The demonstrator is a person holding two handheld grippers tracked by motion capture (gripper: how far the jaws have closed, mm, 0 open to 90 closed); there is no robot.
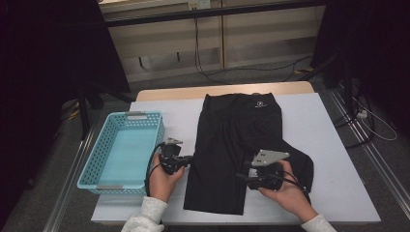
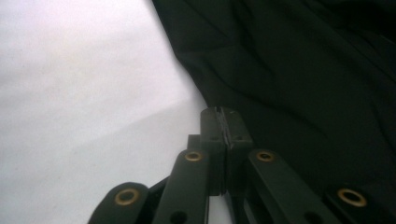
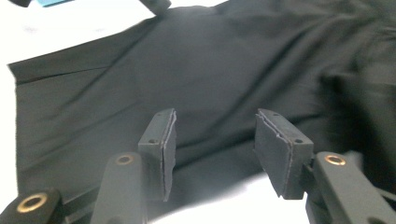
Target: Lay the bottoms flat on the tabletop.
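Observation:
A black garment (image 1: pixel 237 135) lies lengthwise in the middle of the white table (image 1: pixel 333 145), its waistband with a small white logo (image 1: pixel 259 105) at the far end. My left gripper (image 1: pixel 189 158) rests at the garment's left edge. In the left gripper view its jaws (image 2: pixel 225 123) are pressed together right at the edge of the cloth (image 2: pixel 289 70); I cannot tell whether any fabric is pinched. My right gripper (image 1: pixel 240 175) hovers over the garment's near right part. In the right gripper view it (image 3: pixel 215 128) is open above the dark fabric (image 3: pixel 187 60), with nothing between its pads.
A light blue perforated basket (image 1: pixel 130 116) stands at the table's left side, close beside the left hand. Bare white table (image 2: pixel 70 93) lies left of the garment. Cables trail on the floor beyond the table's far edge.

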